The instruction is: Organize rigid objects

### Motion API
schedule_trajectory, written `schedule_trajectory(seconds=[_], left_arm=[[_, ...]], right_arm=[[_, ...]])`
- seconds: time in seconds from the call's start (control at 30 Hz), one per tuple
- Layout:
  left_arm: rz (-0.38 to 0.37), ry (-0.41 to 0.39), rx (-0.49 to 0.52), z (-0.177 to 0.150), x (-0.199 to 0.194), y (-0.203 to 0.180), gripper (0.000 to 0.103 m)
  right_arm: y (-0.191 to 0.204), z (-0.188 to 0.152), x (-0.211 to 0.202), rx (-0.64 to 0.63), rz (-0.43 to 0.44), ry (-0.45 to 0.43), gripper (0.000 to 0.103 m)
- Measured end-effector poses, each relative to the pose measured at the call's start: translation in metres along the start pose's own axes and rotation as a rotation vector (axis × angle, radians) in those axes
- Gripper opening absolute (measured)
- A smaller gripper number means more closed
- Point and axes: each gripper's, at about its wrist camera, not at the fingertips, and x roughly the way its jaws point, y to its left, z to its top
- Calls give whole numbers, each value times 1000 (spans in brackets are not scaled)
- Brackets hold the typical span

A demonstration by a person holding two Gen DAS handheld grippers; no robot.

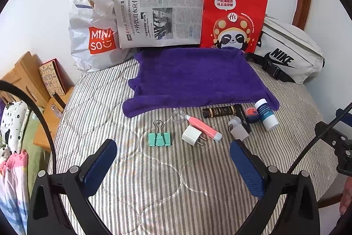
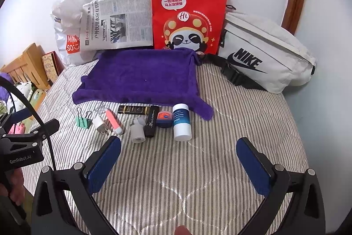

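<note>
A row of small items lies on the striped bed in front of a purple towel (image 1: 195,76) (image 2: 140,76): green binder clip (image 1: 159,138) (image 2: 83,121), white charger plug (image 1: 192,134) (image 2: 100,123), pink tube (image 1: 203,127) (image 2: 113,121), small clear cup (image 1: 178,116), dark gold tube (image 1: 219,112) (image 2: 134,109), black Horizon tube (image 1: 243,117) (image 2: 151,122), small white cylinder (image 2: 136,132), small blue jar with an orange lid (image 2: 164,118), white and blue bottle (image 1: 266,115) (image 2: 181,122). My left gripper (image 1: 172,160) and right gripper (image 2: 179,154) are open, empty, hovering short of the row.
Against the wall stand a white Miniso bag (image 1: 94,36), a folded newspaper (image 1: 160,17), a red paper bag (image 2: 189,19) and a white Nike pouch (image 2: 264,54). A wooden headboard and a book (image 1: 52,78) are at the left.
</note>
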Motion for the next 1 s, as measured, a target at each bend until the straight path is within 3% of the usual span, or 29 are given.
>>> schedule_trajectory(seconds=[0.63, 1.0], left_arm=[[-7, 8, 30, 6, 6, -1, 103], [19, 88, -30, -6, 72, 34, 103]], right_arm=[[-1, 1, 8, 1, 7, 2, 103], [-14, -6, 40, 25, -1, 72, 103]])
